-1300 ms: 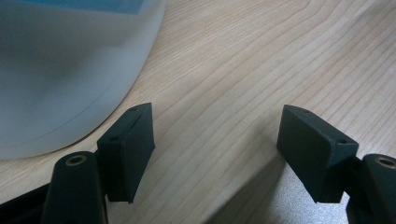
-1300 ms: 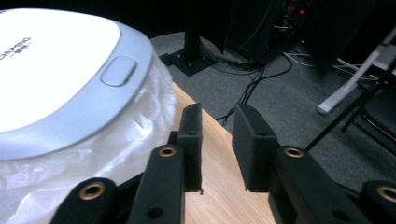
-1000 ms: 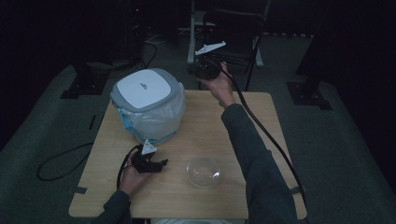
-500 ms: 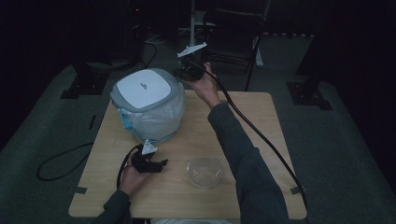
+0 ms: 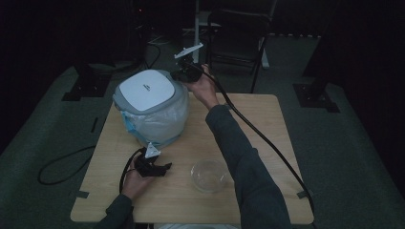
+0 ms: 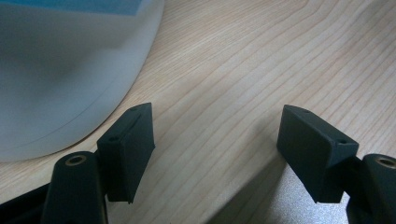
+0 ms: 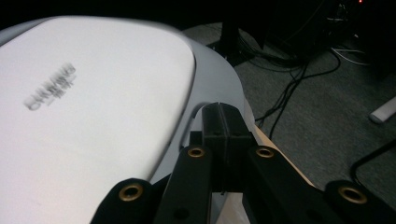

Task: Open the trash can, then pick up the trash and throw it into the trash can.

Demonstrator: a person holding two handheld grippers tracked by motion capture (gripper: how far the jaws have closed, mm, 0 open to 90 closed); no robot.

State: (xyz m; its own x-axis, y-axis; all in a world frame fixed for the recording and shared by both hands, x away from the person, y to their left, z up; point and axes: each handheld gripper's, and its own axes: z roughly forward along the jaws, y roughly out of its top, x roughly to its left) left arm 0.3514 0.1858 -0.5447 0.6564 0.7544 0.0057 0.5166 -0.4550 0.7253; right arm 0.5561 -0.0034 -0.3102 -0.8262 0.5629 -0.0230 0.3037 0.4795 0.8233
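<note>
Near the far left corner of the pale wooden counter [image 5: 267, 124] stands the rounded grey bin with a flat white lid [image 5: 145, 88] and a translucent liner. Your right tongs [image 7: 223, 122], pressed together, sit at its lid's grey rim, where blurred lettering shows. Your left tongs [image 6: 215, 140] are spread above the wood grain beside the bin's base, with a clear glass bowl [image 5: 208, 175] near the front edge.

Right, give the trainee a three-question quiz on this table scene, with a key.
1. True or false: the right tongs are shut, at the bin lid's rim.
2. Which tongs are open over bare table? A) left B) right
3. Fill in: near the front edge, right of the left tongs, stands an empty glass ____.

Key: 1 true; 2 A; 3 bowl.
</note>
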